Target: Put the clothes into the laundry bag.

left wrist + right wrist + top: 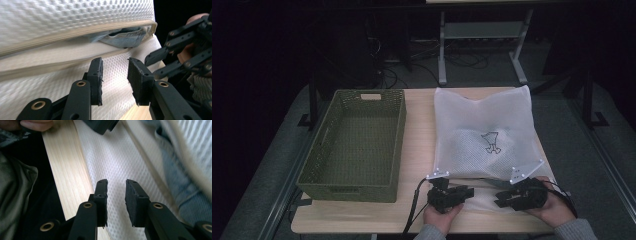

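White mesh laundry bag [484,132] lies flat on the right half of the desk [417,135]; honeycomb weave, soft and slightly puffed, a small dark figure printed mid-panel; its near edge is bound in a beige zip tape [75,33], parted at one end, where pale blue fabric [125,38] shows inside. Left hand-held gripper [460,192] sits at the bag's near edge, jaws spread a little with nothing pinched between the ribbed black pads; right hand-held gripper [502,197] faces it just beside, jaws likewise parted and holding nothing, mesh beneath them. Desk is pale wood grain, a bare strip running between bag and basket; narrow margin at the near edge under the hands. Olive woven plastic basket [354,142], rectangular, slotted handles, stands on the left half, well apart from the bag. Dark floor and grey frame legs beyond.
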The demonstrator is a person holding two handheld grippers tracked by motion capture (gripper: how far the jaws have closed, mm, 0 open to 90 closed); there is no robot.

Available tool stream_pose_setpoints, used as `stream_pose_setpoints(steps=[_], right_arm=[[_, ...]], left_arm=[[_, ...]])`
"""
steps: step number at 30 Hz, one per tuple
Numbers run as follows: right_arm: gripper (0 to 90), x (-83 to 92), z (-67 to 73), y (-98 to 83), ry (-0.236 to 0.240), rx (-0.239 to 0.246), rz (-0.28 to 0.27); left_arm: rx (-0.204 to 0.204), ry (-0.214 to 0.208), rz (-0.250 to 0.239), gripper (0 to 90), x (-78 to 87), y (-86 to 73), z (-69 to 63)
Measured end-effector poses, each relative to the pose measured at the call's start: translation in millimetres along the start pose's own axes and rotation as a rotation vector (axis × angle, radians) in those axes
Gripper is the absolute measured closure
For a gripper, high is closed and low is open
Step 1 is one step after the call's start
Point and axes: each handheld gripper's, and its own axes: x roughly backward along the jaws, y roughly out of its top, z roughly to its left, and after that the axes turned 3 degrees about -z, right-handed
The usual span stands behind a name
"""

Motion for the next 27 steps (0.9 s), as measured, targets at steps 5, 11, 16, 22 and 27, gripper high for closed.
stream_pose_setpoints(steps=[5,11,16,22,27], right_arm=[[68.7,1.0,1.5,17.0,0.005,0.021,-0.003],[66.0,-0.5,2.2,37.2,0.014,0.045,-0.008],[63.7,-1.3,2.9,54.8,0.022,0.062,-0.021],[61.3,-3.4,3.4,70.6,0.026,0.083,-0.033],[60.3,-5.7,4.1,78.1,0.029,0.094,-0.039]], left_arm=[[-0.009,0.009,-0.016,63.4,15.5,1.0,4.6],[-0.022,0.015,-0.016,62.2,28.4,1.4,6.2],[-0.031,0.026,-0.013,60.5,39.7,1.3,9.6],[-0.036,0.043,-0.018,58.3,52.0,0.8,14.2],[-0.04,0.057,-0.026,57.0,59.2,1.0,15.6]])
